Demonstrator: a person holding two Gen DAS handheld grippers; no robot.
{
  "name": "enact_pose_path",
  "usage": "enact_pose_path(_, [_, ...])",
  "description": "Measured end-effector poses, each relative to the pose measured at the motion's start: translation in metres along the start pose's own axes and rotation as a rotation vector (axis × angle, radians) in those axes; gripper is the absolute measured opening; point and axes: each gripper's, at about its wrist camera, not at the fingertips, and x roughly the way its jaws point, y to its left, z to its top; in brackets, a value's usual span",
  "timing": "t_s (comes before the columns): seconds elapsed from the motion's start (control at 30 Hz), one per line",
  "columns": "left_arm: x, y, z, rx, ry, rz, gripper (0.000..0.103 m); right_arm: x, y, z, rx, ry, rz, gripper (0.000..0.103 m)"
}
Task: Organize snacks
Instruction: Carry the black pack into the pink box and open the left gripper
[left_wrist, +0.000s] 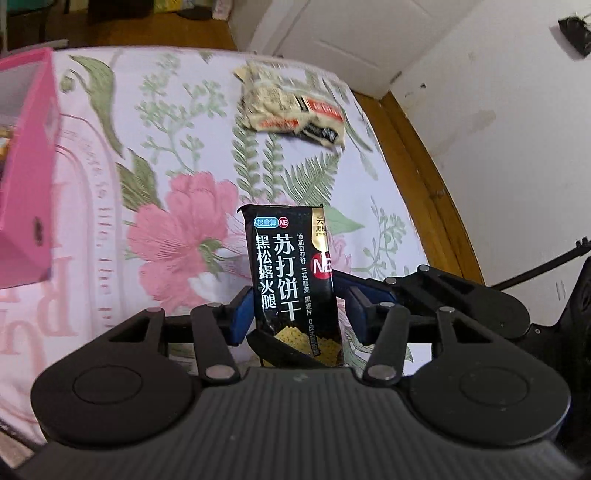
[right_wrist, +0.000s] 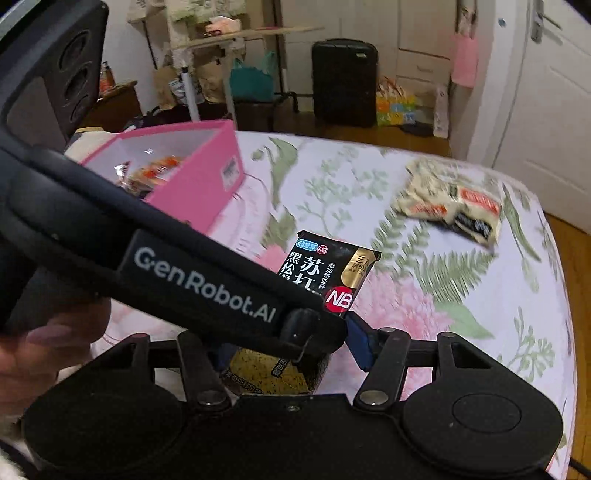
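Up close, a black foil packet of soda crackers with white Chinese lettering (left_wrist: 291, 280) stands upright between the blue pads of the left gripper (left_wrist: 295, 314); its jaws sit partly apart, the left pad touching the packet and the right pad showing a gap, so I cannot tell whether it truly grips. From the right wrist view the same packet (right_wrist: 332, 273) also sits between the blue pads of the right gripper (right_wrist: 291, 350), but the left tool's black arm crosses in front, so its jaw state cannot be told either. The packet is held above a floral bedspread with pink blooms and green ferns (left_wrist: 177, 155). An open pink cardboard box (right_wrist: 199, 173), already holding orange-wrapped snacks, rests near the bed's far left corner. A cream-coloured pile of snack packets (right_wrist: 450, 199) lies near the far right edge, well apart from the box. This looks like a handover or joint carry; to do it well, one gripper should clamp firmly before the other lets go, then carry the packet left to the box.
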Motion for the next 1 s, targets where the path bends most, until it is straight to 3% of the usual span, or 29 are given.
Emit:
enact_pose_path(0.3, [-0.075,0.047,0.005,-0.076,-0.173,0.054,0.051,0.001,0.043,0.051,-0.093,-0.072,0.127,0.065])
enact_pose_path(0.53, [-0.120,0.103,0.031,-0.127,-0.316,0.159,0.051,0.037,0.077,0.107,-0.179,-0.149,0.256,0.065])
enact_pose_path(0.7, [-0.123,0.148,0.059,-0.160,-0.327,0.220,0.051,0.082,0.099,0.141,-0.182,-0.155,0.294,0.065])
enact_pose_path(0.9, [-0.108,0.182,0.070,-0.213,-0.320,0.250,0.055,0.125,0.101,0.146,-0.096,-0.116,0.344,0.065])
enact_pose_path(1.0, [-0.098,0.181,0.064,-0.200,-0.331,0.356,0.061,0.137,0.103,0.138,-0.107,-0.091,0.305,0.067])
